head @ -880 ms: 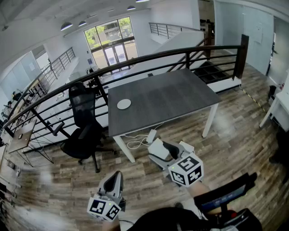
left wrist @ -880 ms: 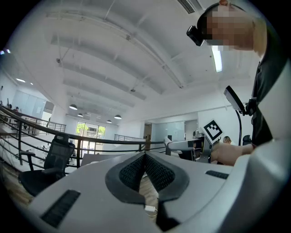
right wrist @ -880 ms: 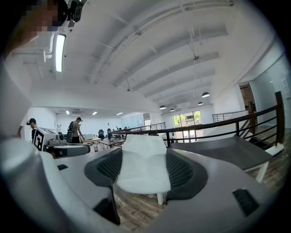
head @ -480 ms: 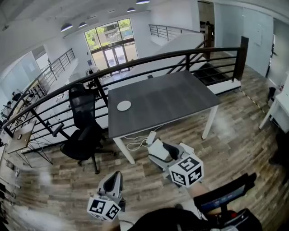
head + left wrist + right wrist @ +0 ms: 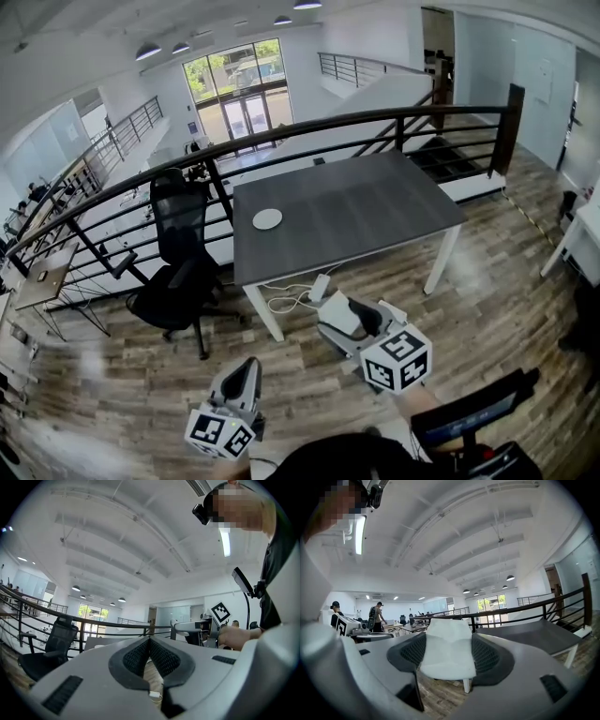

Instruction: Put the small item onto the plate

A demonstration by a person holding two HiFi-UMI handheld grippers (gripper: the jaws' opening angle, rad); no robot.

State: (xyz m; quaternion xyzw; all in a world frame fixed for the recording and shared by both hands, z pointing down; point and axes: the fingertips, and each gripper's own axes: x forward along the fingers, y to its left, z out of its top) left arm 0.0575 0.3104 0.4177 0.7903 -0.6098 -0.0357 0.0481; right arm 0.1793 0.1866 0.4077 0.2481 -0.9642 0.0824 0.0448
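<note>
Bright, open mezzanine office, wood-plank floor [image 5: 487,300] underfoot. Nearest, low at the left of the head view, the left gripper [image 5: 246,366]: held level, jaws pressed together along their ribbed dark pads, nothing between them. Just to its right and a little farther out, the right gripper [image 5: 361,317], marker cube uppermost, tipped slightly downward. Clamps the small item [image 5: 447,649], a pale white, soft-looking piece, between both pads, with the jaws standing wide around it. Fills the gap from pad to pad in the right gripper view and shows white between the jaws in the head view too. Hangs in the air over the floor, short of the table and well apart from the plate.

Beyond the grippers, on the floor under the near table edge, a white power strip [image 5: 319,286] with a looped cable. Then the dark grey table [image 5: 366,202] on white legs, carrying the round white plate [image 5: 267,218] near its left end. Left of the table and apart from it, a black office chair [image 5: 178,248]. Behind table and chair, a black railing [image 5: 309,127] curving across the view. Farthest off, tall glazed doors [image 5: 234,89] under round ceiling lamps, and, in the right gripper view, people [image 5: 376,616] standing among distant desks.
</note>
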